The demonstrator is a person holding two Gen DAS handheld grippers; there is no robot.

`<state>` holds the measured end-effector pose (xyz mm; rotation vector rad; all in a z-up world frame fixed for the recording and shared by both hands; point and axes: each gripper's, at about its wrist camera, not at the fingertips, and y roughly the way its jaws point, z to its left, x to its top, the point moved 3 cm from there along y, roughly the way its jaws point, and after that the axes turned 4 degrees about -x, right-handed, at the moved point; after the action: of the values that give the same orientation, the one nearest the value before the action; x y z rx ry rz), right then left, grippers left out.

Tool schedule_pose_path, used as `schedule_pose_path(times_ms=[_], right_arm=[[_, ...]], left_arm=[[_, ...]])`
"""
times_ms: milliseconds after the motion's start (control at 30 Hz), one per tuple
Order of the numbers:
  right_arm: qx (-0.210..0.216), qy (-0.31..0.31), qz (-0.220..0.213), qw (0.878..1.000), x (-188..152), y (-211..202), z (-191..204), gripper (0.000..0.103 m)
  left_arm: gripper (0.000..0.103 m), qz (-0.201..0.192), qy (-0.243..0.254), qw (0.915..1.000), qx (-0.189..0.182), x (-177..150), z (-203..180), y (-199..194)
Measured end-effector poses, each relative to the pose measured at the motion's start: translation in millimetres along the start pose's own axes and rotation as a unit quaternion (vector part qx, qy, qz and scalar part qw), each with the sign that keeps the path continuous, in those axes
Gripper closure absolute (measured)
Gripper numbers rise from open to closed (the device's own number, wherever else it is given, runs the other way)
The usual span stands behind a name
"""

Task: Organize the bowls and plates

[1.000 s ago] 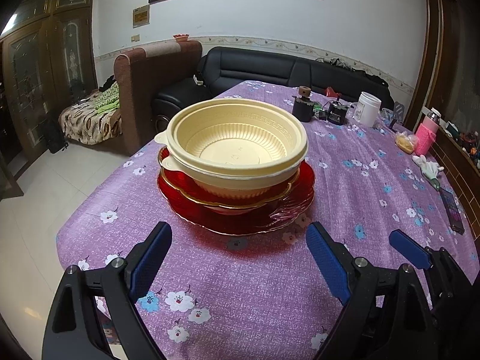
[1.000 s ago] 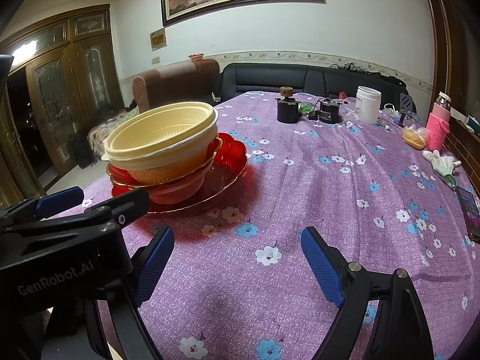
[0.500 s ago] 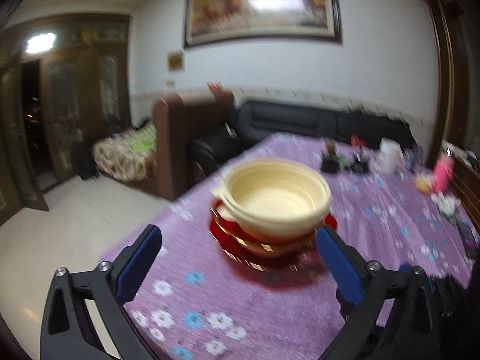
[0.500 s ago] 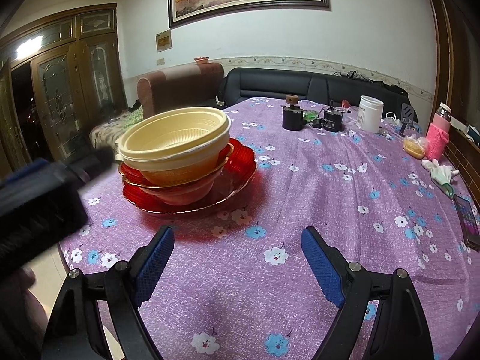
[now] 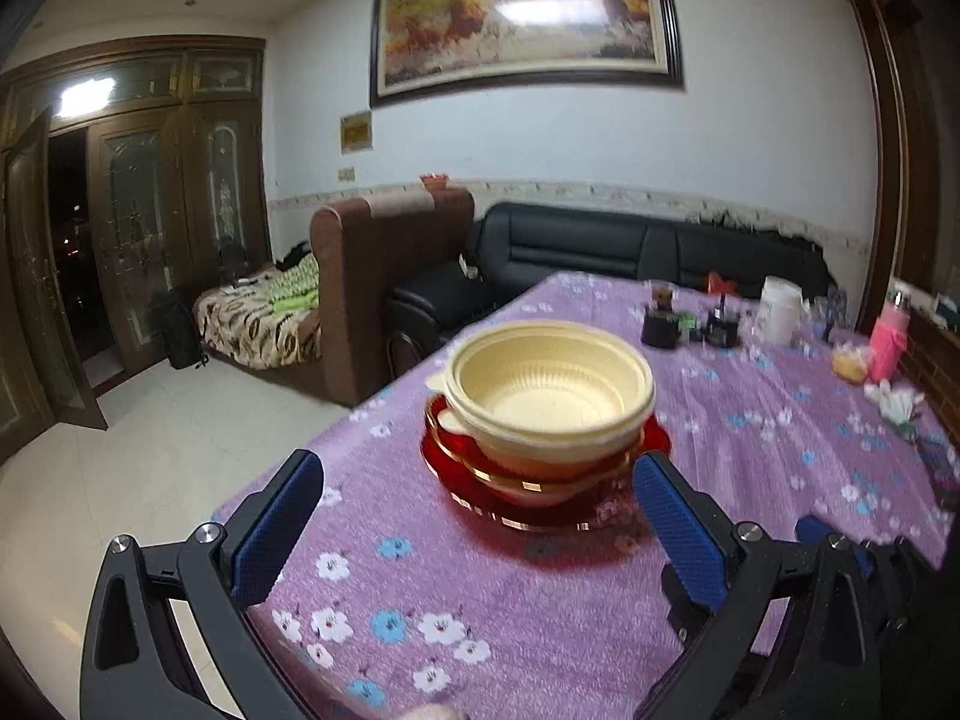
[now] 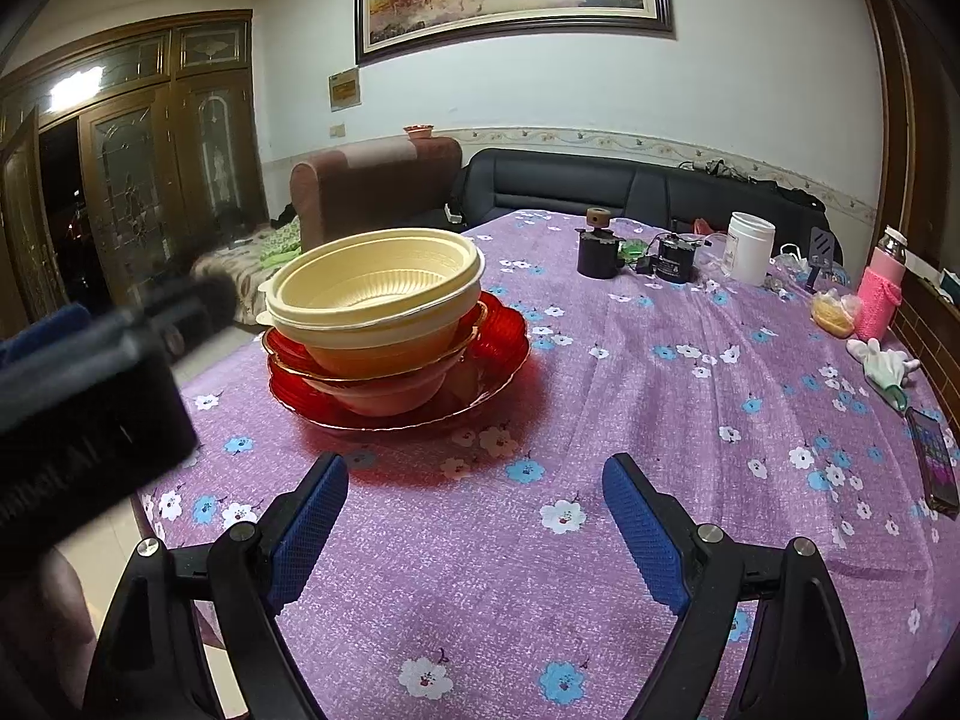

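Note:
A cream plastic bowl (image 5: 549, 384) sits on top of a stack: under it a second bowl and a gold-rimmed red dish, all on a large red glass plate (image 5: 540, 510). The stack stands near the table's left edge, and also shows in the right wrist view, cream bowl (image 6: 375, 294) above red plate (image 6: 504, 354). My left gripper (image 5: 474, 516) is open and empty, pulled back in front of the stack. My right gripper (image 6: 474, 510) is open and empty, over bare cloth right of the stack. The left gripper's body shows blurred at the left of the right wrist view (image 6: 78, 408).
A purple flowered tablecloth (image 6: 660, 408) covers the table. At the far end stand a black jar (image 6: 597, 252), a small device (image 6: 675, 258), a white tub (image 6: 750, 246) and a pink bottle (image 6: 879, 294). A white glove (image 6: 885, 360) and phone (image 6: 933, 450) lie at right.
My left gripper has drawn back and tilted up from the stack, which looks smaller and farther now. My right gripper has backed off slightly. Both stay open; the stack has not moved.

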<state>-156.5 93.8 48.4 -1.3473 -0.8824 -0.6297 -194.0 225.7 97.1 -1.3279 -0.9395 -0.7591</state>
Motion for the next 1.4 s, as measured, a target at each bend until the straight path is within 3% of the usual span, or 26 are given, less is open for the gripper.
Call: schedule_pose_path(times_ms=[333,700,1400], right_arm=[[0.004,0.012,0.006,1.0,-4,5,-11,0.012],[0.005,0.018,0.013,1.0,-6,10,-17,0.012],[0.008,0.009,0.023,1.0,-10,17,-9,0.012]], left_arm=[[0.0,0.03,0.026,0.9989,-0.024,-6,-22,7],[0.0,0.119,-0.01,0.99,-0.076,-19,-23,41],[0.0,0.14,-0.016,0.9869,-0.077,-27,-17,54]])
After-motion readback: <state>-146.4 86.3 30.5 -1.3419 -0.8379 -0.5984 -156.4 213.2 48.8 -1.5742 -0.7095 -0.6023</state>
